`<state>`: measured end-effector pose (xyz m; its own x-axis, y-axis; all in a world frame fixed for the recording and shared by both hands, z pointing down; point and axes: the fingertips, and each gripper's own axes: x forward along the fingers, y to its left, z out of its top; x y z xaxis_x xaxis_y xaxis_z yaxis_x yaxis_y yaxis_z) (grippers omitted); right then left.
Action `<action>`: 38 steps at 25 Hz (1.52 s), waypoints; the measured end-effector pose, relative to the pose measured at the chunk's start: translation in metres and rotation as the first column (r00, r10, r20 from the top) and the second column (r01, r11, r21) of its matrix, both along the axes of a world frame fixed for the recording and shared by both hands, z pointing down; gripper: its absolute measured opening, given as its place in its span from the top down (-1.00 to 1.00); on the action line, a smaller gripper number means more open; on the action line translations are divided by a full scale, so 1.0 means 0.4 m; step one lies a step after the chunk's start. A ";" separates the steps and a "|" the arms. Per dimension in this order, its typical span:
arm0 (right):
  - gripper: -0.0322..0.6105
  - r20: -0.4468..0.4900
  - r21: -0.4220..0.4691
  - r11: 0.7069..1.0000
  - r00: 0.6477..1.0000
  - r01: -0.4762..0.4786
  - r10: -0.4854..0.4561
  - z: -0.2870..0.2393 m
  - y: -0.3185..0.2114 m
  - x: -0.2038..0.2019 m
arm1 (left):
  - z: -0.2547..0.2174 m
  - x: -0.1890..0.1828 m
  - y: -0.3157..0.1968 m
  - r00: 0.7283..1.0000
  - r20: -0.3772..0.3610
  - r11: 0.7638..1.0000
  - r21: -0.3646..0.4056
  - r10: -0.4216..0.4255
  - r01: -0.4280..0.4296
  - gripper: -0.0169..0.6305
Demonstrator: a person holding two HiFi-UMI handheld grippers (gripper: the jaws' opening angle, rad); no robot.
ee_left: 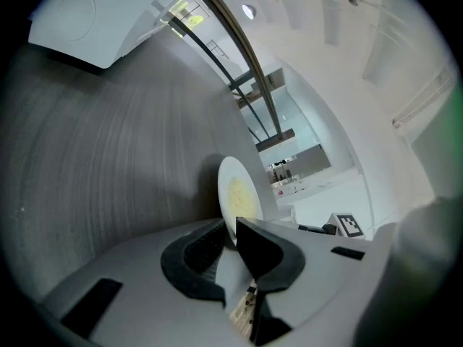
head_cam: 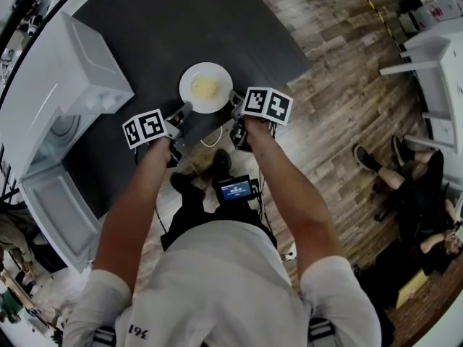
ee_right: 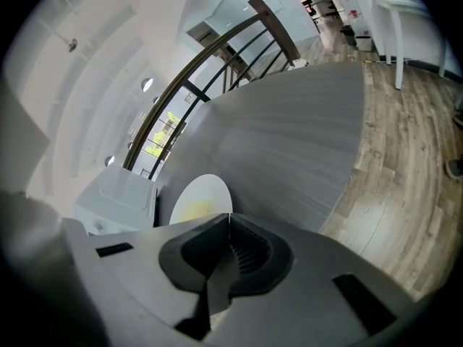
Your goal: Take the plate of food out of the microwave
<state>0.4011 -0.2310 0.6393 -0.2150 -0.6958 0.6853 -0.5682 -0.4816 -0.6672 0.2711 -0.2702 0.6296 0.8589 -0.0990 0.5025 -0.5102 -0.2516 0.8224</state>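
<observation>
Dark jaws of your left gripper (ee_left: 233,228) are clamped on the near rim of the plate (ee_left: 239,194); the thin white edge runs in between them. Your right gripper (ee_right: 227,219) shows its jaws closed to a thin seam at the rim's right side, and I judge that rim is pinched there too.

The plate lies over the dark counter (head_cam: 181,20), close to its near edge. It is clear of the microwave (head_cam: 69,71), which stands at the counter's left end with its door (head_cam: 61,219) swung open toward you. Whether the plate rests on the counter or hangs just above it, I cannot tell. A patch of yellow food (head_cam: 205,87) lies at its middle.

Expect a stiff, smooth, breakable plate, light enough but slippery at so thin a lip. Take hold only on the rim, on two sides, and hold it level so the food does not slide.
</observation>
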 end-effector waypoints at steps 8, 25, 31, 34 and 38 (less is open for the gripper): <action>0.88 -0.006 0.004 1.000 1.000 -0.008 0.008 0.001 -0.011 0.007 | -0.001 -0.009 -0.004 0.998 -0.027 0.998 -0.038 -0.052 0.051 0.79; 0.67 -0.111 0.026 0.999 0.993 -0.038 0.040 -0.004 -0.011 0.062 | -0.055 -0.040 -0.017 0.994 -0.085 0.994 0.073 -0.075 0.081 0.79; 0.67 -0.151 0.018 0.999 0.988 -0.035 0.038 -0.010 0.007 0.088 | -0.096 -0.049 -0.029 0.995 -0.082 0.983 0.173 -0.050 0.063 0.79; 0.67 -0.158 0.029 0.999 0.987 -0.037 0.041 -0.023 0.015 0.104 | -0.125 -0.042 -0.029 0.993 -0.115 0.978 0.200 -0.042 0.065 0.79; 0.67 -0.165 0.047 0.999 0.986 -0.020 0.027 -0.048 0.026 0.114 | -0.159 -0.054 -0.022 0.992 -0.120 0.968 0.238 -0.047 0.075 0.79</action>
